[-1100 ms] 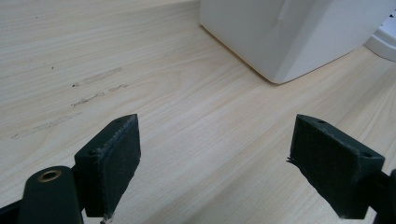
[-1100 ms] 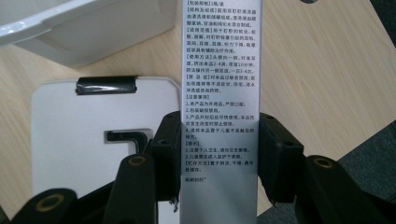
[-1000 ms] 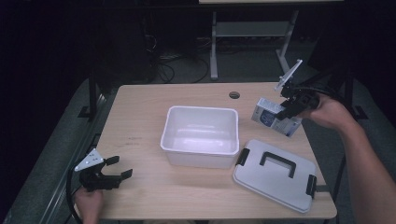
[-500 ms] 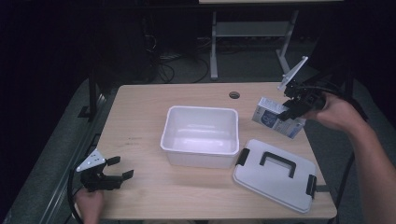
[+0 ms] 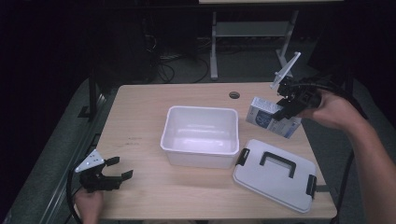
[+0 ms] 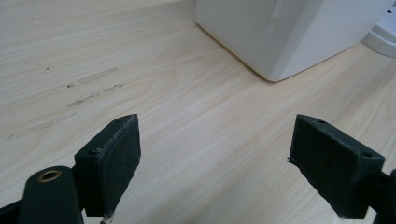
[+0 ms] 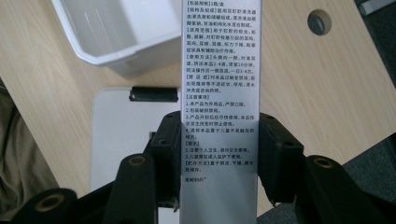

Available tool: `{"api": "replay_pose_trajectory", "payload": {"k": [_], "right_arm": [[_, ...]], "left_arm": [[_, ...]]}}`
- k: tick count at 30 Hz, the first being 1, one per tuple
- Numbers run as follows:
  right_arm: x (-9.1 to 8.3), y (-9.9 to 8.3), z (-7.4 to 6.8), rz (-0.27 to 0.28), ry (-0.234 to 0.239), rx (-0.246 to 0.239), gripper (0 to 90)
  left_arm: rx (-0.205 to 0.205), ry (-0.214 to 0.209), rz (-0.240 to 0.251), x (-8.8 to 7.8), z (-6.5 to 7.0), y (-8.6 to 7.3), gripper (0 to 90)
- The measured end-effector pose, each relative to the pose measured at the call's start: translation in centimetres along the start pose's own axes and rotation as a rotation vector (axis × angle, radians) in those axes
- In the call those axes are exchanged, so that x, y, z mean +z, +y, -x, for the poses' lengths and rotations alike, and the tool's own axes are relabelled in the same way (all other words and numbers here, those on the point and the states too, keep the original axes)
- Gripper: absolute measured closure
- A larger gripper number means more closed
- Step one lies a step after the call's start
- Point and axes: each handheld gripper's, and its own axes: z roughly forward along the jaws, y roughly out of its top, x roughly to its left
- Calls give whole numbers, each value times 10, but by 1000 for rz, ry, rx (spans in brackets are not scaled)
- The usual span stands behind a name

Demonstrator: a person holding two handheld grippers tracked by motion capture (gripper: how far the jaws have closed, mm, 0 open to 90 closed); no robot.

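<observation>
The right gripper (image 5: 286, 111) pinches a small white-and-blue carton (image 5: 272, 122) at the far right of the wooden table (image 5: 140, 121), its two black pads pressed flat against the carton's narrow sides. In the right gripper view the carton (image 7: 219, 93) runs up between the jaws, one printed face toward the camera, above the table. At the near left corner, the left gripper (image 5: 116, 176) rests low over the tabletop with its jaws spread wide and nothing between them; the left gripper view shows bare wood in the gap. An open white plastic bin (image 5: 200, 137) sits at the middle of the table, left of the carton. Its grey lid (image 5: 275, 173), with black handle and latches, lies flat at the near right, just beside the bin.
</observation>
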Motion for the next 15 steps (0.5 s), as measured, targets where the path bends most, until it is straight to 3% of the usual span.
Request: {"api": "replay_pose_trajectory", "payload": {"k": [7, 15], "right_arm": [[-13, 18, -12, 21, 16, -33, 554], [-3, 40, -27, 9, 55, -89, 554]], "left_arm": [[6, -4, -2, 1, 1, 1, 156], [11, -8, -9, 3, 1, 2, 156]]}}
